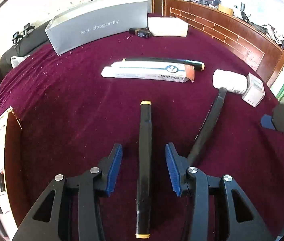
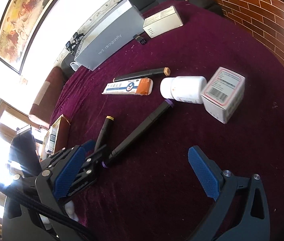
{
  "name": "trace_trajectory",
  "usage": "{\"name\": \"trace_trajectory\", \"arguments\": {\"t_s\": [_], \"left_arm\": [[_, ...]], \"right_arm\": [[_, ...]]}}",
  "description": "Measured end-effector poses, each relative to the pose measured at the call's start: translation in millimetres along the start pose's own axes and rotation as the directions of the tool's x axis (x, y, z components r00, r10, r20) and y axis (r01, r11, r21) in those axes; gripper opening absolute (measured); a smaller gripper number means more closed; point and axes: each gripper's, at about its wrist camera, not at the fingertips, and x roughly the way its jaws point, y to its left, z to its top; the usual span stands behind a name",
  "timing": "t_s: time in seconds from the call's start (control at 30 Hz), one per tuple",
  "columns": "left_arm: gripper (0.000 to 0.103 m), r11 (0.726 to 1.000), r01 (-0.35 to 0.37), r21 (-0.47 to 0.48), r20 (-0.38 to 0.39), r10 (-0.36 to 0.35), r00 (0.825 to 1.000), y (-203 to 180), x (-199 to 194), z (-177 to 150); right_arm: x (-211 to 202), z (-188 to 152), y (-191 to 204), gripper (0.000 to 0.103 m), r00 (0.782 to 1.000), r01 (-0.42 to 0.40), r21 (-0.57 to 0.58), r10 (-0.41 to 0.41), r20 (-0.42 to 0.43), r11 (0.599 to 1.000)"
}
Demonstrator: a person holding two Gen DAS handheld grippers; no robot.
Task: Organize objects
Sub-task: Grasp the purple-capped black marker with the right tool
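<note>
My left gripper (image 1: 143, 166) is open, its blue pads on either side of a black marker with yellow ends (image 1: 145, 160) that lies on the maroon cloth; the pads do not touch it. The same marker shows in the right wrist view (image 2: 103, 130). A second black marker with purple ends (image 1: 208, 128) (image 2: 140, 132) lies to its right. My right gripper (image 2: 136, 172) is open and empty above the cloth. Farther off lie a third marker (image 1: 162, 61) (image 2: 142, 73), a white-and-orange carton (image 1: 148, 73) (image 2: 128, 87), a white bottle (image 1: 230, 81) (image 2: 184, 89) and a small white box (image 1: 254, 90) (image 2: 224, 94).
A grey shoe box (image 1: 99, 28) (image 2: 110, 38), a white box (image 1: 168, 27) (image 2: 162, 22) and a small black item (image 1: 141, 32) sit at the table's far edge. An open cardboard box (image 1: 9, 152) (image 2: 58, 132) holding packets stands at the left. A wooden wall (image 1: 222, 30) runs behind.
</note>
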Motion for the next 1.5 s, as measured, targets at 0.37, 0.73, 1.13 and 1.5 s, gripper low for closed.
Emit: {"name": "trace_trajectory", "arguments": {"t_s": [0.37, 0.73, 1.13, 1.5], "left_arm": [[0.011, 0.978, 0.133, -0.163, 0.016, -0.132, 0.991, 49.3, -43.0, -33.3], [0.011, 0.966, 0.208, -0.154, 0.047, -0.204, 0.978, 57.0, -74.8, -74.3], [0.011, 0.934, 0.323, -0.155, 0.097, -0.311, 0.946, 75.4, -82.0, -85.7], [0.011, 0.924, 0.333, -0.188, 0.176, -0.302, 0.937, 107.3, -113.1, -111.4]], "right_arm": [[-4.3, 20.7, 27.0, 0.103, 0.998, 0.061, -0.091, -0.06, 0.007, 0.994], [94.1, 103.1, 75.4, 0.103, 0.98, 0.17, -0.219, -0.188, -0.062, 0.961], [51.7, 32.8, 72.3, 0.099, 0.903, 0.396, -0.201, -0.42, -0.09, 0.896], [106.7, 22.6, 80.2, 0.05, 0.83, 0.525, -0.206, -0.551, -0.093, 0.826]]}}
